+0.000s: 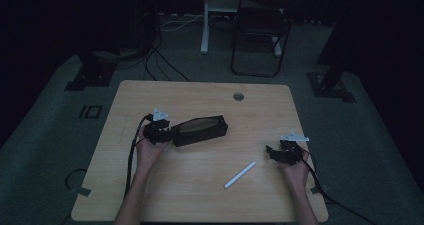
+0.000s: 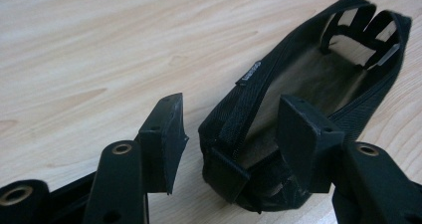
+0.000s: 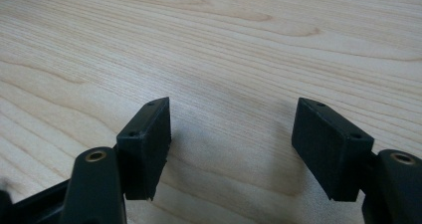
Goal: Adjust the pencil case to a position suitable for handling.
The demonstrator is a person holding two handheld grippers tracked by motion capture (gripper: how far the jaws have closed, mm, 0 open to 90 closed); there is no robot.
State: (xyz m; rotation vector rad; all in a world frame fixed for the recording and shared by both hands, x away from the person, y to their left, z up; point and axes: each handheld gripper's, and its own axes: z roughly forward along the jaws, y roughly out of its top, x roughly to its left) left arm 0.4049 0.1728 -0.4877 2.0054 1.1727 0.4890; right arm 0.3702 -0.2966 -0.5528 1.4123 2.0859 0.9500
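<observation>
A black zip pouch (image 1: 200,130) lies unzipped on the wooden table (image 1: 150,190), its tan lining showing. My left gripper (image 1: 167,133) is at the pouch's left end. In the left gripper view the pouch (image 2: 318,69) has its near end between the jaws of the left gripper (image 2: 231,102). The left pad (image 2: 161,134) stands clear of the fabric, and the right pad (image 2: 303,134) sits over the opening, so the gripper is open. My right gripper (image 1: 274,153) rests at the table's right side. The right gripper (image 3: 233,104) is open over bare wood.
A white stick-shaped marker (image 1: 240,175) lies on the table between the two hands, nearer the front edge. A round cable hole (image 1: 238,96) sits near the far edge. Beyond the table stand a dark chair (image 1: 260,30) and a white desk leg (image 1: 204,20).
</observation>
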